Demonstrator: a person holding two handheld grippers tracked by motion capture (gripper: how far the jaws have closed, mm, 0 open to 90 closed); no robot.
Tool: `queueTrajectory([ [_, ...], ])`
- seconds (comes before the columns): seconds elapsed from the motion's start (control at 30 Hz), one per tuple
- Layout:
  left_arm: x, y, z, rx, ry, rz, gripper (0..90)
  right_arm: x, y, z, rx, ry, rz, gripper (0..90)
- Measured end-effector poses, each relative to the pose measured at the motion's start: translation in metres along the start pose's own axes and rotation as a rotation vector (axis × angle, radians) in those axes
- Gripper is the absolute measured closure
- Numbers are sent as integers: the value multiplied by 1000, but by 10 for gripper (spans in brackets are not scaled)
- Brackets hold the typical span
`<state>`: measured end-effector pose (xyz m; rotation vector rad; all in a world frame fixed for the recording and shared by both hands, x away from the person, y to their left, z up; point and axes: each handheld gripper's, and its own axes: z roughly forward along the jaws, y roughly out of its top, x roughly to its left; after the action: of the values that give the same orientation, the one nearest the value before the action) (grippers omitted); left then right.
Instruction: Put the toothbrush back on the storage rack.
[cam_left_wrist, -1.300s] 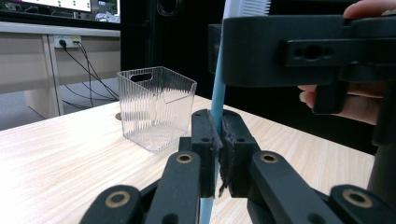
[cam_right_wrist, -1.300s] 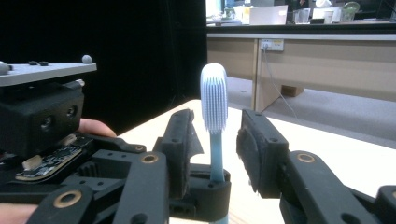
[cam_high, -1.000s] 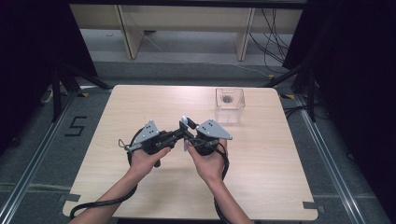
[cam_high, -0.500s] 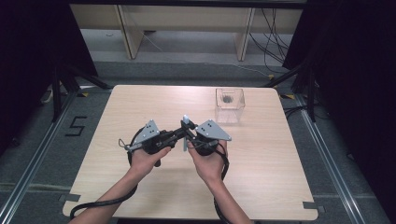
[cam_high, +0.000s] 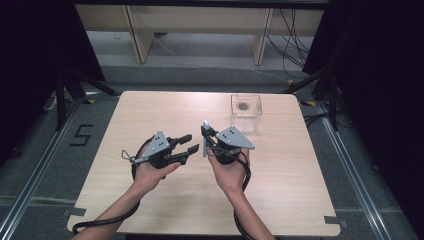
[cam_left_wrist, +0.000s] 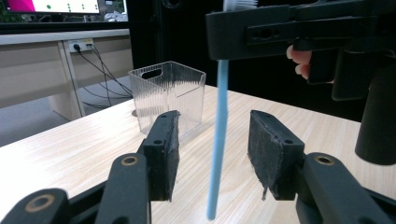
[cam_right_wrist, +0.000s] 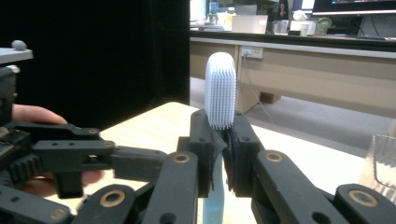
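My right gripper is held above the table's middle, shut on a toothbrush just below its head. The white bristled head stands up above the shut jaws, and the light blue handle hangs down below them. My left gripper is level with it on the left and points right, open. In the left gripper view the handle hangs in the gap between the two pads, touching neither.
A clear ribbed plastic box stands at the back right of the wooden table, with something small and dark in its bottom. Desks and cables lie on the floor beyond the far edge.
Both hands have barely shifted. The toothbrush stays upright in the right gripper, with the left gripper's open jaws still around its handle.
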<state>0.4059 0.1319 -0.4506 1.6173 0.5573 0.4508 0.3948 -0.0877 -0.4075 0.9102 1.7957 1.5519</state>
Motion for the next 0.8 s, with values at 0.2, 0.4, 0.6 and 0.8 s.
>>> queueTrajectory([
  [0.2,4,-2,-12,4,10,2,506,-7,1,-3,1,-19,7,830],
  [0.4,11,-6,-28,19,44,2,486,-10,3,-5,7,-23,32,830],
  [0.6,20,-12,-48,22,82,-19,477,-14,4,-6,0,-35,24,843],
  [0.8,27,-20,-63,18,116,-42,477,-18,3,-6,-3,-35,30,846],
])
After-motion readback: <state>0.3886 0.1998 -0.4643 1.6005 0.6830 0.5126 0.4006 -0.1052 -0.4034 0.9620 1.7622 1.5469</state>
